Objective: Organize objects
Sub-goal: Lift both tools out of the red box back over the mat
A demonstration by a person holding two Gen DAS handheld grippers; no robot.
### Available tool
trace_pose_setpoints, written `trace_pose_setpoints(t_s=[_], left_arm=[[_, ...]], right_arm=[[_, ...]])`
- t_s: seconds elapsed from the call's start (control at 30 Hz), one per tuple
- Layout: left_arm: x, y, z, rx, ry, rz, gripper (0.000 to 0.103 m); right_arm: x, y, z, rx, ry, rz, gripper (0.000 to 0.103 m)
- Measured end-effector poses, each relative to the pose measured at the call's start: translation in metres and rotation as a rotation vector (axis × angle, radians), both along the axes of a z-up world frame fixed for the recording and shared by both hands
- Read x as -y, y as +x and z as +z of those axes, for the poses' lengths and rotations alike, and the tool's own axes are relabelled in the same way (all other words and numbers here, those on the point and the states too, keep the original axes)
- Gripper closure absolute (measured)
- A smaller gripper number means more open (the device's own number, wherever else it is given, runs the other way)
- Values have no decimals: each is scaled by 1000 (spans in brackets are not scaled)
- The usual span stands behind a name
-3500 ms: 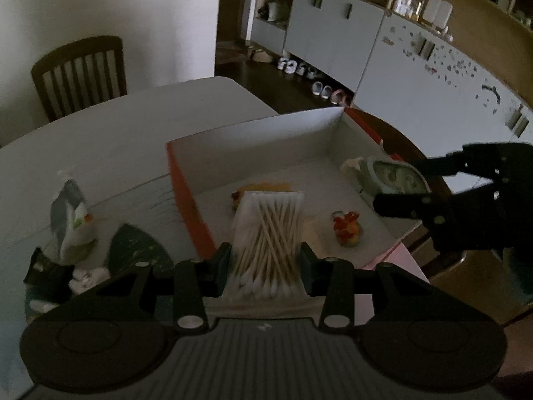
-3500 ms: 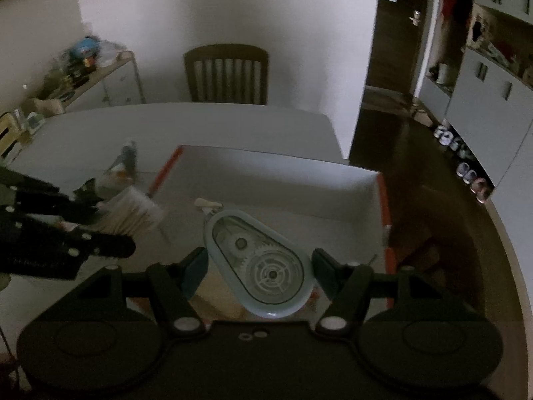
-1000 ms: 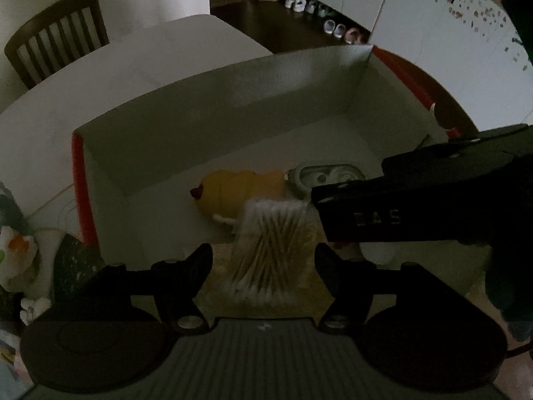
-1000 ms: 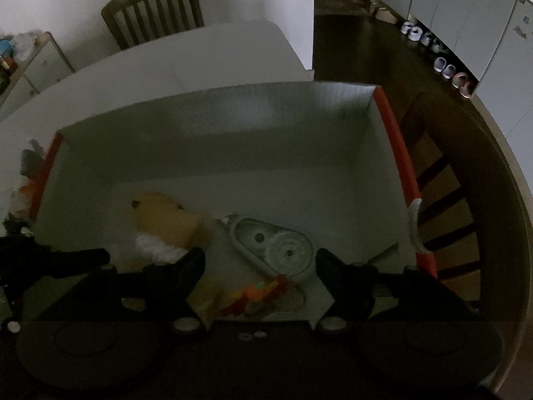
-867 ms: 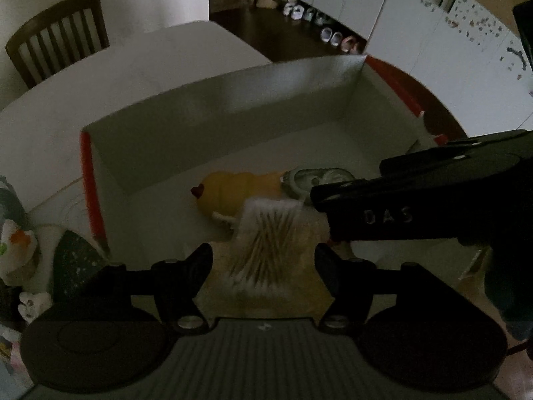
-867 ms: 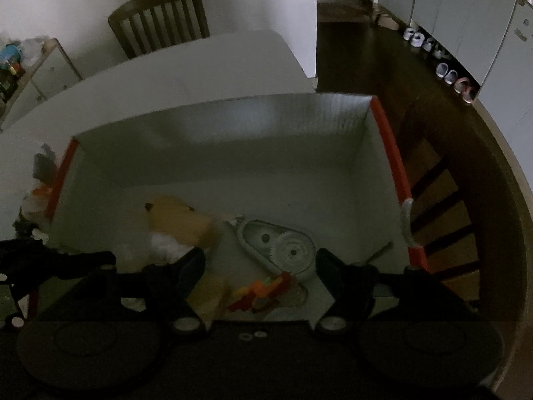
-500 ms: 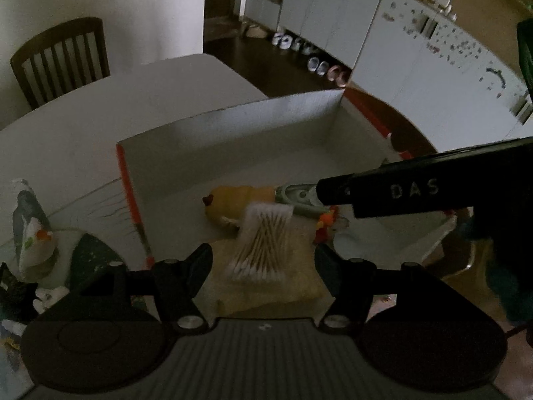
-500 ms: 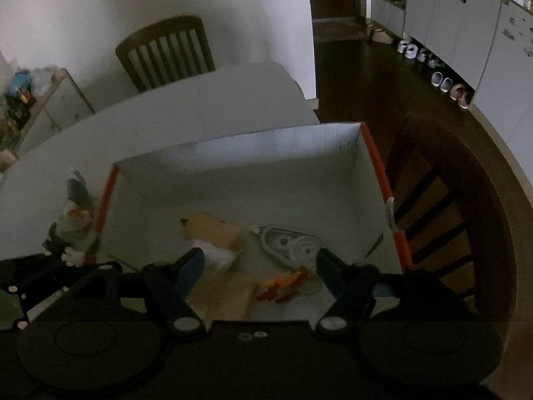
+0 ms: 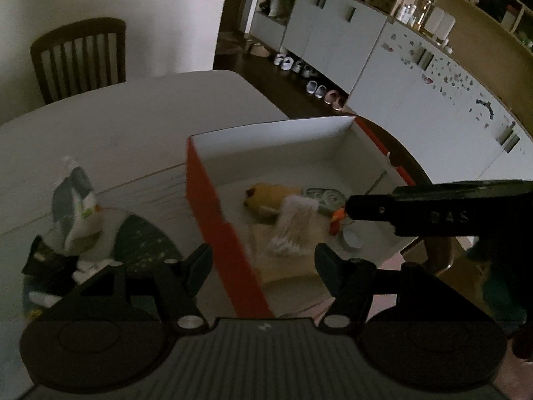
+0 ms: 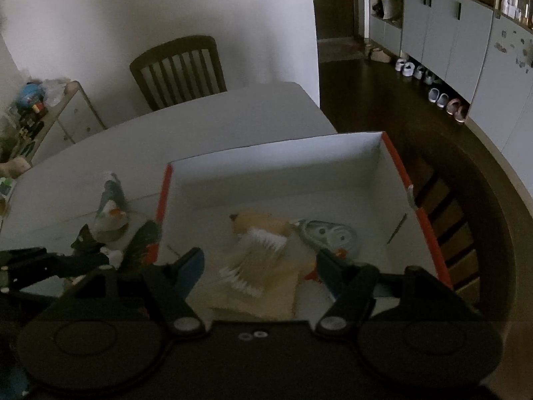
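An orange-red box [image 9: 206, 200] with white inner walls stands on the white table [image 9: 116, 126]. On its floor lie a pack of cotton swabs [image 9: 293, 226], a yellow toy [image 9: 266, 196], a pale tape dispenser [image 9: 324, 198], a small red-orange toy [image 9: 336, 223] and a beige pad [image 9: 286, 263]. My left gripper [image 9: 263, 260] hangs open above the box's near left wall, holding nothing. My right gripper [image 10: 260, 263] is open above the swabs [image 10: 256, 260] and the dispenser [image 10: 329, 236], well clear of them. One dark finger [image 9: 416, 213] of it crosses the left wrist view.
A heap of loose things lies left of the box: a white-green packet [image 9: 76, 206], a dark green piece [image 9: 143, 240] and small bits. A wooden chair [image 10: 180, 70] stands at the far table edge, another chair [image 10: 449, 233] right of the box. Cabinets [image 9: 333, 33] line the far wall.
Both grippers have risen and drawn back from the box, which looks smaller now. The swabs and the dispenser, held earlier, lie in the box. The left view has swung leftward.
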State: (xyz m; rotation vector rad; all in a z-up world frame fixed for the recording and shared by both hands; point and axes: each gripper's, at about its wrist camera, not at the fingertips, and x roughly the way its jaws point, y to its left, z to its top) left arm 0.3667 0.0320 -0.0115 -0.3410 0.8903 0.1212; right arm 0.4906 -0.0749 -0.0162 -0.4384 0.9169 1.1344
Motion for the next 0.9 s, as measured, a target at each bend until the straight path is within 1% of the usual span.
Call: trace_pose_setpoints(t_s=[0.3,0.33,0.37,0.4,0.5,0.53,0.63,0.7,0.83,0.9], left_arm=[[-29,-41,2,31,-16,9,36],[-31,-46,2,35,-10,9,35],[-34,-51,2,40,-3,10,30],[-37,-57,2,46,3,12,28],[-47,-72,2,52,19,17,28],[-50,-77,2,54,22,20,28],[-62,-95,0,61,45,28,28],[-70,-106,-4,59,55,40,22],[-90,-129,-14,43,63,74,20],[-99,-138,-21,33,71,92,14]], right_arm=[[-1,-53,-1,37,31,53,29],[-1,-59,-2,42,33,61,29],[-2,-66,-2,47,38,71,29],[-3,-72,-2,50,43,81,29],[-5,-92,-4,52,56,117,28],[-6,-99,-5,51,59,126,25],[-7,-120,-6,52,76,173,22],[-8,-132,-8,62,81,197,21],[-12,-156,-13,66,83,241,19],[-17,-167,-17,71,76,256,19]])
